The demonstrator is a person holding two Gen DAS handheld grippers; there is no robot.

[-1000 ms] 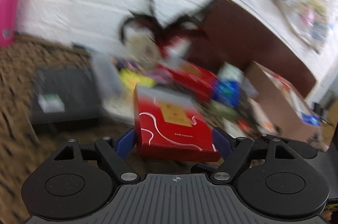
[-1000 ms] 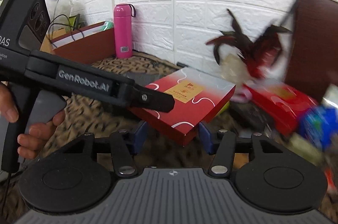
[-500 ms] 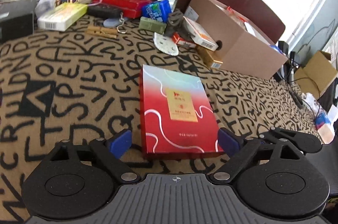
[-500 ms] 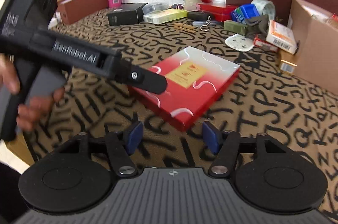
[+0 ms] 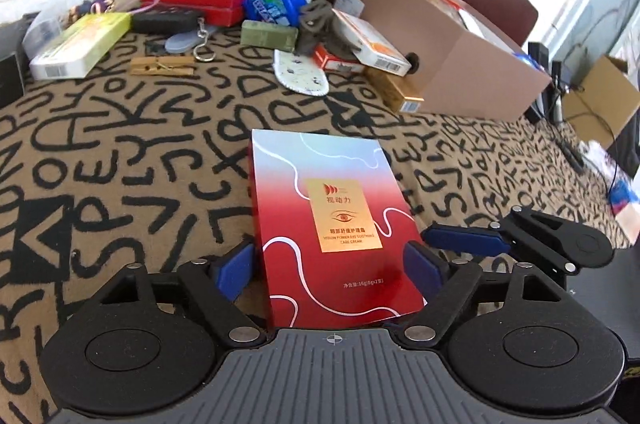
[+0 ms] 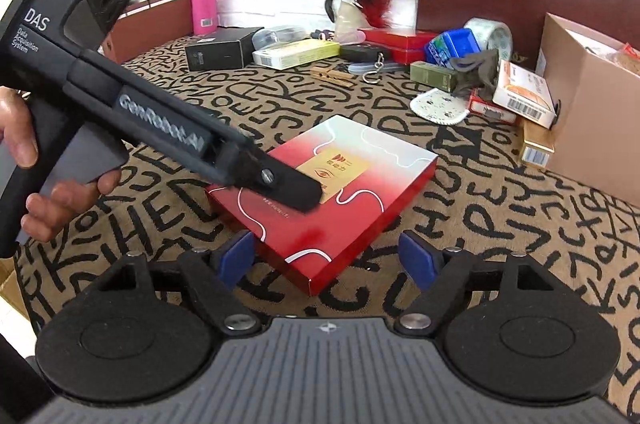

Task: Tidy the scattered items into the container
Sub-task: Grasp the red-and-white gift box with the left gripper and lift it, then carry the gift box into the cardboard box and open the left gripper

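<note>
A flat red box (image 5: pixel 336 224) with a gold label lies on the lettered cloth. My left gripper (image 5: pixel 330 270) has it between its blue pads; the jaws are closing and both pads sit against its long sides. In the right wrist view the same red box (image 6: pixel 340 200) shows one corner between the pads of my right gripper (image 6: pixel 326 256). Those jaws are opening, with a gap on each side. The left gripper's finger (image 6: pixel 292 190) crosses the box top there. An open cardboard box (image 5: pixel 460 64), the container, stands at the back right.
Clutter lines the far edge: a yellow-green carton (image 5: pixel 76 44), a wooden clothespin (image 5: pixel 162 66), a blue pack (image 5: pixel 276 2), a white insole (image 5: pixel 300 72), small cartons by the container. A pink bottle (image 6: pixel 204 0) and a black box (image 6: pixel 220 50) stand at the back left.
The red box came down from the air onto the cloth with both grippers. My right jaws widened off its corner. My left jaws spread, then closed back onto its sides.
</note>
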